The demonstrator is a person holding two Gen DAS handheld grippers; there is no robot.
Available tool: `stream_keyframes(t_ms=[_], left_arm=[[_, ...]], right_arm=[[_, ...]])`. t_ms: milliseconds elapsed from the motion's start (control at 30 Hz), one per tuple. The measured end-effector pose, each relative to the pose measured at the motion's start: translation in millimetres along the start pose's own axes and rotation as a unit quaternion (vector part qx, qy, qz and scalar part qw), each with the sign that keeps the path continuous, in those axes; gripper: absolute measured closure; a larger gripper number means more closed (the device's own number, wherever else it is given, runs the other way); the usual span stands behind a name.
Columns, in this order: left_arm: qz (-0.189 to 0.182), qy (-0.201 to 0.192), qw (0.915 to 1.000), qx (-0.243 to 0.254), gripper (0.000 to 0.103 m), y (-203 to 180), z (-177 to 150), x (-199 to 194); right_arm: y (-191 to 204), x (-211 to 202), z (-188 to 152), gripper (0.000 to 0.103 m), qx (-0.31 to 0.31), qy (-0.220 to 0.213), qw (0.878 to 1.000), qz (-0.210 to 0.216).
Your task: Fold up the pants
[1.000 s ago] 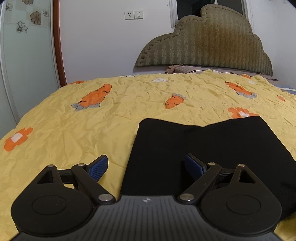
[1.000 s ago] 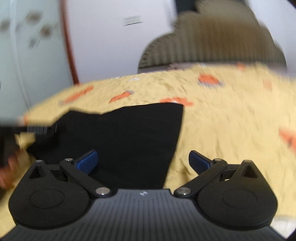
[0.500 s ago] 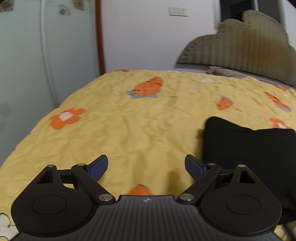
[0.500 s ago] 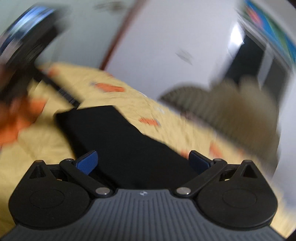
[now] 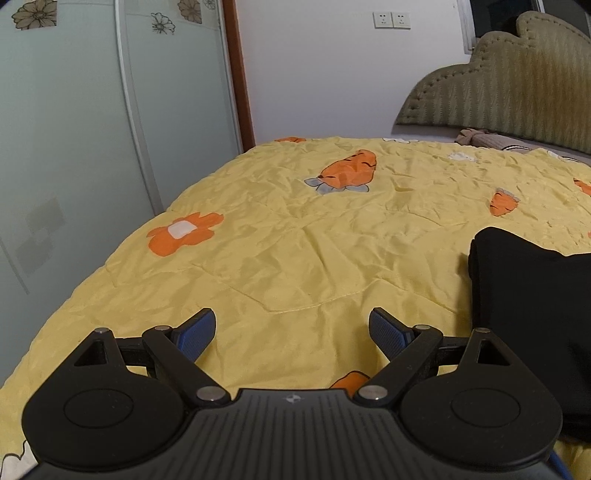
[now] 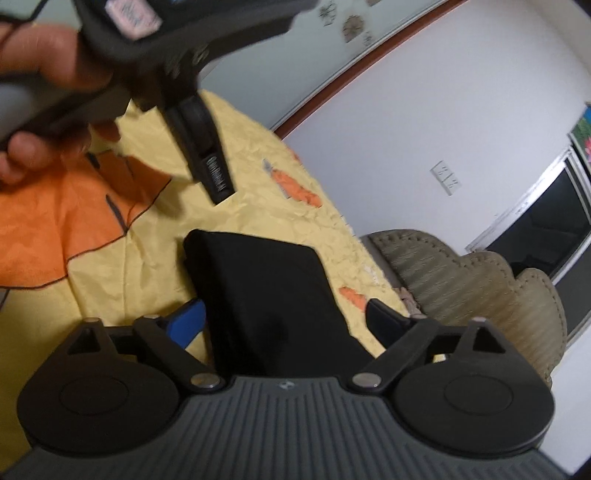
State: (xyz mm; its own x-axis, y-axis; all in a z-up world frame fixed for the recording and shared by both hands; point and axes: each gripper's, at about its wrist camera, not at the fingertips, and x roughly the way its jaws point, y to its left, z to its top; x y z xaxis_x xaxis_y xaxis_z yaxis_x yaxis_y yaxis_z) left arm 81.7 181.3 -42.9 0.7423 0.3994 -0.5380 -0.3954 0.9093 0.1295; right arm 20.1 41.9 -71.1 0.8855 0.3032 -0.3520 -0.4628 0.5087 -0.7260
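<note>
The black pants (image 5: 532, 295) lie folded into a flat rectangle on the yellow bedspread (image 5: 314, 229). In the left wrist view they sit at the right edge, to the right of my left gripper (image 5: 291, 330), which is open and empty over bare bedspread. In the right wrist view the folded pants (image 6: 273, 295) lie straight ahead between the fingers of my right gripper (image 6: 284, 321), which is open and empty, tilted above them. The left gripper's body and the hand holding it (image 6: 110, 74) show at the upper left of that view.
The bedspread has orange carrot and flower prints. A padded headboard (image 5: 517, 85) and a pillow stand at the far end. A glass sliding door (image 5: 92, 147) runs along the bed's left side. White wall with sockets (image 5: 391, 19) behind.
My left gripper has swung left, so the pants moved from centre to the right edge of its view. My right gripper has rolled and turned left while staying over the pants.
</note>
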Motion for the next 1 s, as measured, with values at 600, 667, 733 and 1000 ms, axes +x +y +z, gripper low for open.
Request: stream_keyframes(t_ms=[600,667,733,1000], left_arm=[[-0.097,0.014,0.9952,0.003,0.012,12,14,-15],[-0.127,0.019,0.9917,0.005,0.012,10,15,-18],[-0.160,0.023,0.9869,-0.006,0.012,10,15,-20],[-0.369,0.091,0.9053,-0.190,0.002,42,15,0]], right_arm=[[-29,24,-2,0.086,0.154,0.014,0.986,0.054],[-51,26,-8,0.086,0.215,0.015,0.973,0.080],[-64,27,-13,0.086,0.250,0.015,0.964,0.093],[-88,27,-33,0.087,0.347,0.011,0.928,0.134]])
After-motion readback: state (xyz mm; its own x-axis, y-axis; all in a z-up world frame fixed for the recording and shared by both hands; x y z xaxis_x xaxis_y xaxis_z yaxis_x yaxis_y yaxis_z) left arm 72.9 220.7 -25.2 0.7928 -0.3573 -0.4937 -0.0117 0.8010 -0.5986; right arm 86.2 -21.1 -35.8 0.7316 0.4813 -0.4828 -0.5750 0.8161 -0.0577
